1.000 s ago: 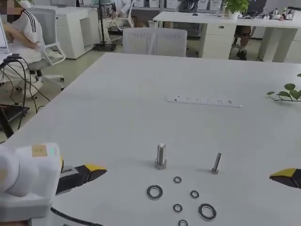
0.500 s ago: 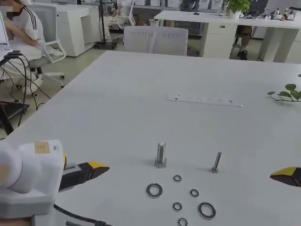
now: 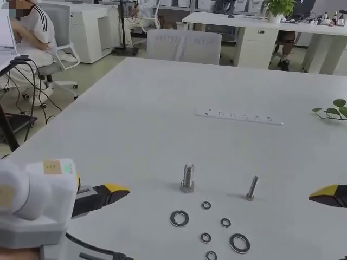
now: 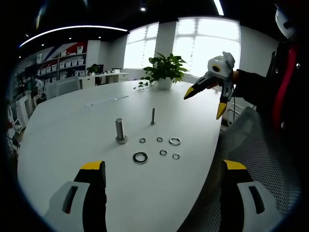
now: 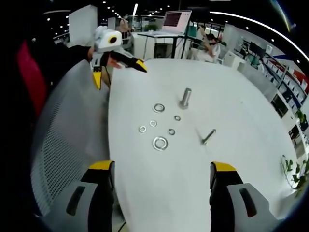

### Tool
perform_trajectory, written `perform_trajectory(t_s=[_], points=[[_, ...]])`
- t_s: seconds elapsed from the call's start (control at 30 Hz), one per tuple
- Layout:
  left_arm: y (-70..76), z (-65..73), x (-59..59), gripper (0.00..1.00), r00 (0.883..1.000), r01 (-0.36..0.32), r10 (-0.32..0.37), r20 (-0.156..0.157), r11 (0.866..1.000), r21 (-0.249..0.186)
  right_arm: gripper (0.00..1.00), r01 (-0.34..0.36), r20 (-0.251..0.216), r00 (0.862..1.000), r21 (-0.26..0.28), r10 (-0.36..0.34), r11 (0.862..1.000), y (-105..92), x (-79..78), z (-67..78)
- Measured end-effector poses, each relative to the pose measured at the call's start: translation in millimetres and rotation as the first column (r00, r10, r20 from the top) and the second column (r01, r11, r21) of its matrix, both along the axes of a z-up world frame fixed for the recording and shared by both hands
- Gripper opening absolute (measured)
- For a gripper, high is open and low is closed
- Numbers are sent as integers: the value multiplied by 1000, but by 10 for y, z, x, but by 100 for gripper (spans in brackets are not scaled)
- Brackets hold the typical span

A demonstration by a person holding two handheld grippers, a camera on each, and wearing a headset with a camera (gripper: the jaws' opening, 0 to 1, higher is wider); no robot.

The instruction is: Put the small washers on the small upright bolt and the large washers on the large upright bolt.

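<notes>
The left gripper (image 4: 163, 166) has its jaws spread wide with nothing between them, and the right gripper (image 5: 162, 166) is just as wide and bare, one held at each side of the near end of the table (image 3: 162, 119). Between them the large bolt (image 3: 187, 177) and small bolt (image 3: 252, 188) stand upright, well apart; two large washers (image 3: 179, 218) and four small washers (image 3: 206, 205) lie flat on the table just in front of the bolts
</notes>
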State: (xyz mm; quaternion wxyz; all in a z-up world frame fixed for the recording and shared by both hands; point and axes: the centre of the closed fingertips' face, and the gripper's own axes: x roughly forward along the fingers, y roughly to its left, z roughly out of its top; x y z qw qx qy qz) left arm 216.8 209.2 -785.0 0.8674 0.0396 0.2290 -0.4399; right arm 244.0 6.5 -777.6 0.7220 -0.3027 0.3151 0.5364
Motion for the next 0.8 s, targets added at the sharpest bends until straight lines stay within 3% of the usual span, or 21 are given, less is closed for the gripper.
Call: perform_trajectory(t_s=[0.23, 0.47, 0.8], points=[[-27, 3, -30, 100, 1000, 3, -3, 0, 1000, 3, 80, -67, -1, 998, -50, 67, 996, 82, 63, 27], [-24, 0, -35, 100, 1000, -2, 2, 1, 1000, 8, 78, -142, -8, 990, -109, 142, 984, 207, 98, 32], [-25, 2, -33, 100, 1000, -11, 11, 1, 1000, 10, 73, -240, -33, 971, -182, 238, 954, 388, 163, -30]])
